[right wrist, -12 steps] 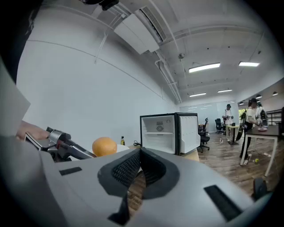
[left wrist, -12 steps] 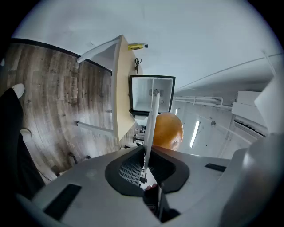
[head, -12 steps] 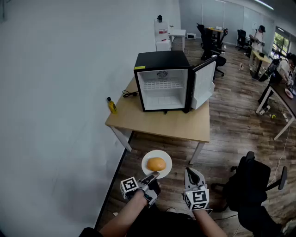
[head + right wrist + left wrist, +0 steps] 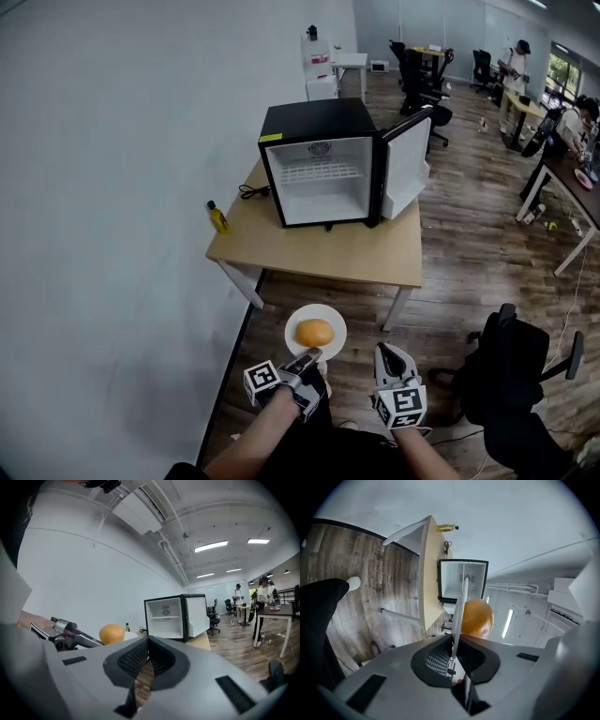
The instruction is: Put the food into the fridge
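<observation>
Carrying step: left gripper (image 4: 307,357) clamped on plate (image 4: 337,320) rim, orange (image 4: 315,332) aboard; right gripper (image 4: 390,350) closed, empty. Next, I judge: walk to the far open fridge (image 4: 319,122).

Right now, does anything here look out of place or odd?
Nothing looks spilled or damaged. The left gripper pinches the white plate by its rim only, so the orange on it could roll.

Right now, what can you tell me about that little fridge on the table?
The fridge is a small black cube with a white inside, standing upright on a pale wooden table. Its door is swung wide open to the right. One wire shelf sits high inside; nothing seems stored in it.
</observation>
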The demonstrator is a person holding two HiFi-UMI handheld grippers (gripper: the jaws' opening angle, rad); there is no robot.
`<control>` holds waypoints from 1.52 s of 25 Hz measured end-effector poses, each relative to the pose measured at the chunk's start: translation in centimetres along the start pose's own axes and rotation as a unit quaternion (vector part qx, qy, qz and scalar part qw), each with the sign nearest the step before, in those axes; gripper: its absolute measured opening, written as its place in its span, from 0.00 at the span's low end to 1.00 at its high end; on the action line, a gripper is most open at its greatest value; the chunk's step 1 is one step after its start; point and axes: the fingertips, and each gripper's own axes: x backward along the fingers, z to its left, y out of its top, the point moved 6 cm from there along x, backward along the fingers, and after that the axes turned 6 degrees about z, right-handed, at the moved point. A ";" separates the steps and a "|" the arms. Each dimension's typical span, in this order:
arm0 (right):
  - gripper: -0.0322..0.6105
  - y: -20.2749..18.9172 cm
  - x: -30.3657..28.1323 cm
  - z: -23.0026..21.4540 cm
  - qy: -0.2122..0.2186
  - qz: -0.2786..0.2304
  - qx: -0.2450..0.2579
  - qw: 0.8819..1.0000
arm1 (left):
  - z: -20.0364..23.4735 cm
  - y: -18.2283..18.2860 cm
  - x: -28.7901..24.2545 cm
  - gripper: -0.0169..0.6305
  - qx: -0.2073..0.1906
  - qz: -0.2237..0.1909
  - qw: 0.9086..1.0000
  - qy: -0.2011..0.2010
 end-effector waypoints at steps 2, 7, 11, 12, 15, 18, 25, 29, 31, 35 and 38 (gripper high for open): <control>0.14 0.3 -0.5 -0.6 -0.008 0.005 0.009 1.000 | 0.0 0.7 -0.7 0.07 0.000 0.000 1.000 0.004; 0.14 1.6 -3.5 -2.3 -0.019 0.012 0.013 1.000 | -0.9 3.5 -3.5 0.07 -0.001 0.012 1.000 -0.002; 0.14 2.1 -7.3 -3.3 -0.009 0.017 0.006 1.000 | -1.8 6.2 -6.2 0.07 -0.005 0.020 1.000 -0.005; 0.14 2.2 -8.6 -3.6 -0.007 0.020 0.008 1.000 | -1.9 7.1 -7.0 0.07 -0.012 0.024 1.000 0.000; 0.14 3.1 -12.1 -4.4 -0.003 0.027 0.013 1.000 | -2.0 9.5 -9.2 0.07 -0.032 0.032 0.999 0.019; 0.14 4.9 -15.7 -5.2 0.002 0.034 0.018 0.999 | -2.6 12.2 -11.6 0.07 -0.036 0.034 0.998 0.027; 0.14 8.2 -23.0 -7.2 -0.006 0.040 0.010 0.999 | -4.1 18.8 -16.5 0.07 -0.030 0.044 0.998 0.031; 0.14 9.5 -26.2 -8.0 -0.015 0.040 0.004 0.999 | -5.6 22.2 -18.8 0.07 -0.034 0.050 0.998 0.029; 0.14 10.1 -27.9 -8.4 -0.021 0.039 0.000 0.999 | -6.3 24.0 -20.0 0.07 -0.036 0.054 0.998 0.026; 0.14 10.7 -30.7 -8.9 -0.034 0.035 -0.009 0.999 | -7.7 26.9 -22.2 0.07 -0.041 0.067 0.997 0.020; 0.14 10.9 -32.3 -9.1 -0.041 0.037 -0.017 0.998 | -8.4 28.6 -23.8 0.07 -0.043 0.076 0.996 0.018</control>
